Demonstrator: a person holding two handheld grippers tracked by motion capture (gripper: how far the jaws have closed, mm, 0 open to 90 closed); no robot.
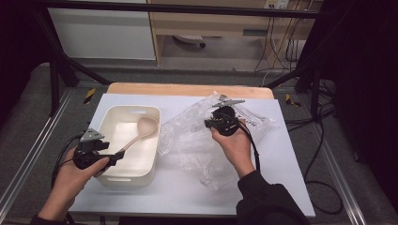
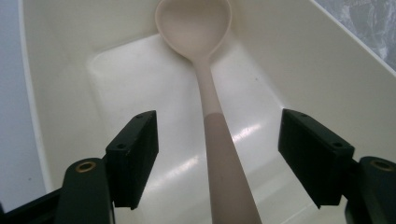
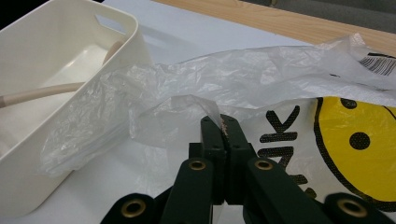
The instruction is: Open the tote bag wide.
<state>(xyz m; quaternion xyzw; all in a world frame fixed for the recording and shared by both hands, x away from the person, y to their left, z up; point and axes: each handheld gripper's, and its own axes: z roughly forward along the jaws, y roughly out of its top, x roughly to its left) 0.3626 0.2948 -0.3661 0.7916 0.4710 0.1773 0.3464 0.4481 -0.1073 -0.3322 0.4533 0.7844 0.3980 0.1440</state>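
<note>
Left gripper view: spoon (image 2: 219, 140) handle lies lengthwise between my open left jaws, untouched; right jaws pinch the bag (image 3: 205, 105).

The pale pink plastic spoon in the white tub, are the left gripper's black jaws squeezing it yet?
Apart. In the left gripper view the left gripper straddles the pale pink plastic spoon, with white tub floor showing on both sides.

Bright overhead light, dark surroundings, glare inside the bin (image 2: 261, 126), slightly soft.
</note>
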